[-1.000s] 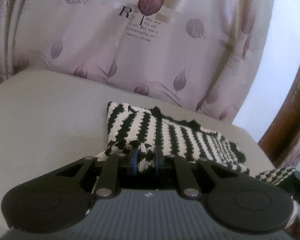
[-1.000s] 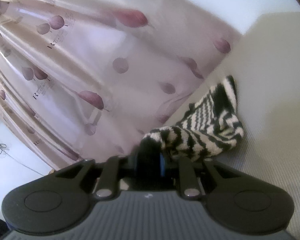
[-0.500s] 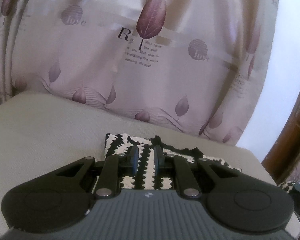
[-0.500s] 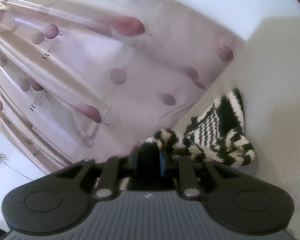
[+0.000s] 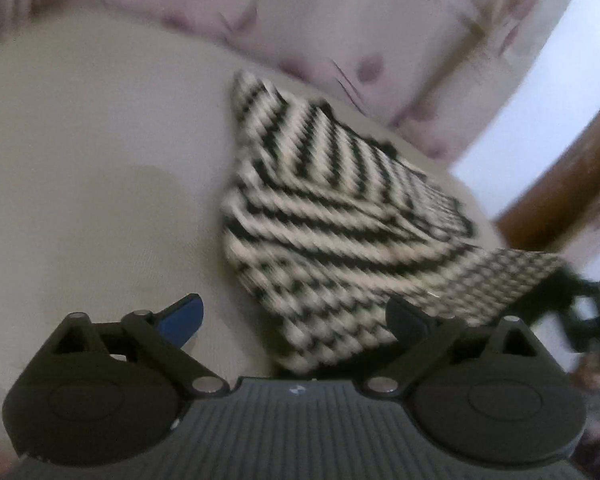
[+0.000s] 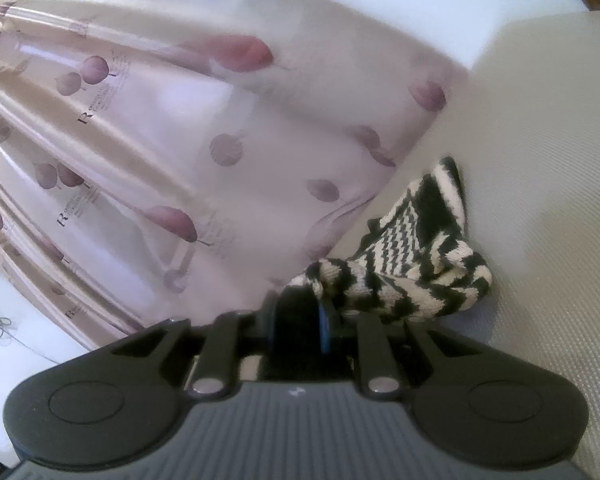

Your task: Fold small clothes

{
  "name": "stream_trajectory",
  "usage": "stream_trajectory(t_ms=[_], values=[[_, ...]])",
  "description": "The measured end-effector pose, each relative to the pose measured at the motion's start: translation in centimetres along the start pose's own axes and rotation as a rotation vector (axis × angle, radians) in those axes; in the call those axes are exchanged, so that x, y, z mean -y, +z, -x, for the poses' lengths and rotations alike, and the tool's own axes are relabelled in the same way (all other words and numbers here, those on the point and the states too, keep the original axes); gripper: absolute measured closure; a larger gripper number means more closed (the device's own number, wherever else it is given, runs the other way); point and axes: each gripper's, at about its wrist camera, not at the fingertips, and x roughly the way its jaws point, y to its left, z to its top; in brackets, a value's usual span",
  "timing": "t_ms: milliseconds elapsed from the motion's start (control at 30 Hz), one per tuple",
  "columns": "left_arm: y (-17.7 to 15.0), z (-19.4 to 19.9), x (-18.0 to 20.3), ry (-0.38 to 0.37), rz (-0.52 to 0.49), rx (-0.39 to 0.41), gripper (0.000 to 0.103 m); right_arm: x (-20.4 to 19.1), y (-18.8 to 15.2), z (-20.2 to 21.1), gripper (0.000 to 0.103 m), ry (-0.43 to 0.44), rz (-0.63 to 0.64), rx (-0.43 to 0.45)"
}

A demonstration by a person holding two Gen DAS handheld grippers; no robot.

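Note:
A small black-and-white striped knit garment [image 5: 340,216] lies partly folded on a pale grey padded surface [image 5: 100,184]. My left gripper [image 5: 296,320] points down at its near corner with the jaws opening wide. The corner lies between the fingers [image 5: 184,318], and the pads do not press on it. The picture is blurred by motion. My right gripper [image 6: 300,312] is shut on a bunched end of the same garment [image 6: 416,276], lifting it a little off the surface. In the left wrist view the right gripper [image 5: 580,312] shows at the far right, at the garment's raised edge.
A pink curtain with leaf prints [image 6: 220,140] hangs close behind the padded surface [image 6: 560,160]. A brown wooden frame [image 5: 572,184] stands at the right, beside a white wall [image 5: 532,112].
My left gripper held a corner of the garment a second ago, then showed nothing between its pads; now it has tilted down towards the garment with its jaws wide apart. The right gripper keeps its hold.

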Motion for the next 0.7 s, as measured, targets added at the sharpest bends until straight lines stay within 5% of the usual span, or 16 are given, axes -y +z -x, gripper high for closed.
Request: stream_trajectory(t_ms=[100, 167, 200, 233, 267, 567, 700], values=[[-1.2, -2.3, 0.0, -0.041, 0.004, -0.067, 0.006, -0.3, -0.2, 0.2, 0.083, -0.004, 0.003, -0.003], [-1.9, -2.7, 0.7, -0.061, -0.033, -0.035, 0.009, -0.6, -0.4, 0.5, 0.083, -0.005, 0.011, -0.003], [-2.2, -2.9, 1.1, -0.067, -0.059, -0.028, 0.033, -0.6, -0.4, 0.5, 0.083, -0.008, 0.012, -0.004], [-2.1, -3.1, 1.1, -0.071, -0.055, -0.032, 0.086, -0.6, -0.5, 0.6, 0.083, -0.010, 0.010, -0.003], [-2.1, -3.5, 1.0, -0.079, -0.035, -0.057, 0.094, -0.5, -0.5, 0.7, 0.083, -0.014, 0.007, -0.001], [1.3, 2.3, 3.7, -0.123, -0.090, 0.214, 0.094, -0.7, 0.8, 1.8, 0.086, 0.005, 0.011, 0.054], [2.3, 2.9, 4.8, -0.135, -0.108, 0.240, 0.094, -0.9, 0.9, 2.0, 0.084, -0.053, 0.070, 0.046]])
